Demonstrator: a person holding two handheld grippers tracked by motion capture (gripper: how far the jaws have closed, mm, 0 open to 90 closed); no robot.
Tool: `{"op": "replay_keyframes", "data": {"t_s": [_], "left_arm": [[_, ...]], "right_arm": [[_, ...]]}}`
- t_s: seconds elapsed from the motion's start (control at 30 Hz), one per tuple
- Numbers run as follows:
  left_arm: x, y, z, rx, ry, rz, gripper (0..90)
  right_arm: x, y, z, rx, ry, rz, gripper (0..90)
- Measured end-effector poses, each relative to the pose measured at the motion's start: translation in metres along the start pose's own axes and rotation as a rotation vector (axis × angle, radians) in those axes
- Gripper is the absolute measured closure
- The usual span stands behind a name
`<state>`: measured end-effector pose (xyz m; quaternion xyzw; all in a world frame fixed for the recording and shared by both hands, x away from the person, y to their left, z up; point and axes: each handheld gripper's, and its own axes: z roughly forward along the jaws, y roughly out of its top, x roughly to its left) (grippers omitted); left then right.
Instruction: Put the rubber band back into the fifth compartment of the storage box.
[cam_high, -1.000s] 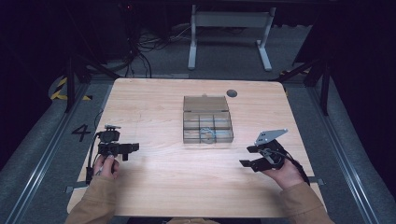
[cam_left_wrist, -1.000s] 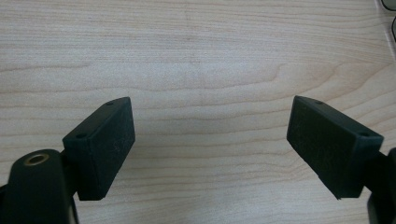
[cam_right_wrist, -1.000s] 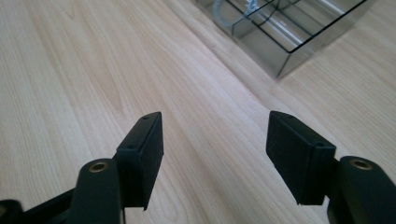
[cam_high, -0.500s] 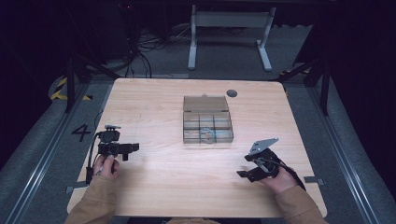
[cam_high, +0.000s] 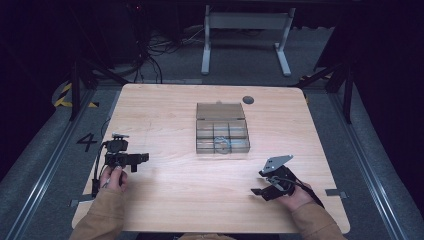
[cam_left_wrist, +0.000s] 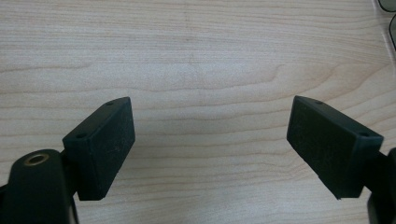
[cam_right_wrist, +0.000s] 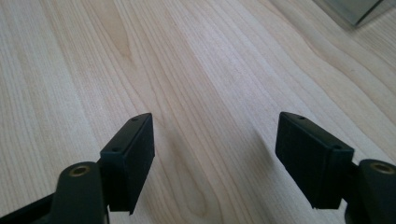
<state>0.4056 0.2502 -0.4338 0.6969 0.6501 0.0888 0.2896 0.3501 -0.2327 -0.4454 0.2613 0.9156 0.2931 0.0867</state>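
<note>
A clear plastic compartment box (cam_high: 221, 128) lies at the middle of the wooden table (cam_high: 165, 110), lid folded back, with something small and bluish in one front cell. My left gripper (cam_high: 140, 159) rests near the table's left edge, jaws wide apart and empty (cam_left_wrist: 210, 140). My right gripper (cam_high: 259, 184) sits low at the front right, tilted toward the table, also open with nothing between its fingers (cam_right_wrist: 215, 154). A corner of the box (cam_right_wrist: 355, 9) peeks in at the top right of the right gripper view.
A round dark grommet (cam_high: 248, 100) is set in the table behind the box. Metal desk legs (cam_high: 245, 40) and cables stand on the floor beyond the far edge. A painted "4" (cam_high: 86, 141) marks the floor at left.
My right gripper has drawn back toward the front edge and a little leftward, tipping downward. The left gripper has stayed put.
</note>
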Motion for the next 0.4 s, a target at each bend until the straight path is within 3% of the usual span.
{"op": "replay_keyframes", "data": {"t_s": [0.4], "left_arm": [[0.0003, -0.0007, 0.0006, 0.005, 0.004, 0.002, 16.1]], "right_arm": [[0.0054, 0.0021, 0.0076, 0.028, -0.023, -0.035, 28.7]]}}
